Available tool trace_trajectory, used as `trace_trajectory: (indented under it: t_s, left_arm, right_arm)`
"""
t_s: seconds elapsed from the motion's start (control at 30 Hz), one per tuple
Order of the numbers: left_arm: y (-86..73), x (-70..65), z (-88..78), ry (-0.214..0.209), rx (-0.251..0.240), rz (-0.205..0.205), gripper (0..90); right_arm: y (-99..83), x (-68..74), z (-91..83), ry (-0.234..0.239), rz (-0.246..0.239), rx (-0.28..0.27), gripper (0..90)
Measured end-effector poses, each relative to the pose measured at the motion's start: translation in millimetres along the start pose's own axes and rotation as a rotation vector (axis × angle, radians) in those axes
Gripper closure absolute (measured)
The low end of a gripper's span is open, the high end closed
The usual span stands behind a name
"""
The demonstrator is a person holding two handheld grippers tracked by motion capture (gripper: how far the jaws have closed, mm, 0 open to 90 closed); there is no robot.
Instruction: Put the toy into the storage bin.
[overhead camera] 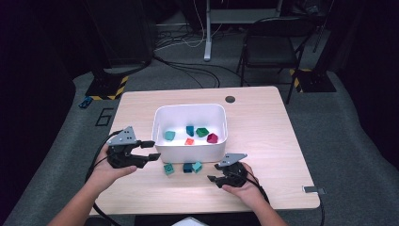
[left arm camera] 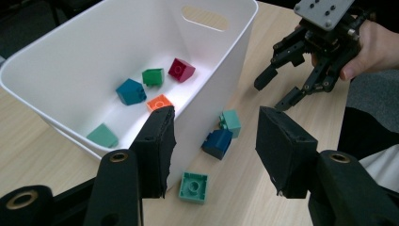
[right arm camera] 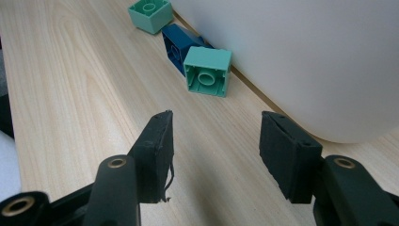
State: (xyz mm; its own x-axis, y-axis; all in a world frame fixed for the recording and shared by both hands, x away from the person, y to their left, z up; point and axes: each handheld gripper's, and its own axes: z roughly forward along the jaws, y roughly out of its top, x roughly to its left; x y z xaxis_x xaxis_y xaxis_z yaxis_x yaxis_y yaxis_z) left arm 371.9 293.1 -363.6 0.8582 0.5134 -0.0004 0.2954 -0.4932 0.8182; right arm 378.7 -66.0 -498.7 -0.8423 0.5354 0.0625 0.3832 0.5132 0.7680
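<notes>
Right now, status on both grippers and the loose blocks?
Left gripper open, empty, beside the white bin. Right gripper open, empty, near the three loose blocks. Five blocks in the bin. Path clear.

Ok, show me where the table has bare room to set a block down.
Free: the tabletop right of the white bin, and left of it. Crowded: the front strip, where three loose blocks lie between the left gripper and right gripper.
</notes>
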Motion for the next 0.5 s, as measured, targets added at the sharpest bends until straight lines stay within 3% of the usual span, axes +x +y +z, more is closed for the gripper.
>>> trace_trajectory:
  t_s: [0.17, 0.27, 0.5]
  left_arm:
    - [-22.3, 0.6, 4.8, -0.011, 0.008, -0.014, 47.2]
    - [-38.7, 2.1, 12.5, -0.014, 0.014, -0.046, 47.2]
    - [-65.9, 5.7, 30.9, -0.011, 0.044, -0.057, 47.5]
  right_arm:
    - [-0.2, 0.0, -0.6, -0.002, 0.011, -0.002, 44.8]
    - [0.0, 0.2, 0.0, 0.001, 0.0, -0.001, 44.8]
    - [0.1, 0.9, 0.3, 0.001, 0.008, 0.0, 44.8]
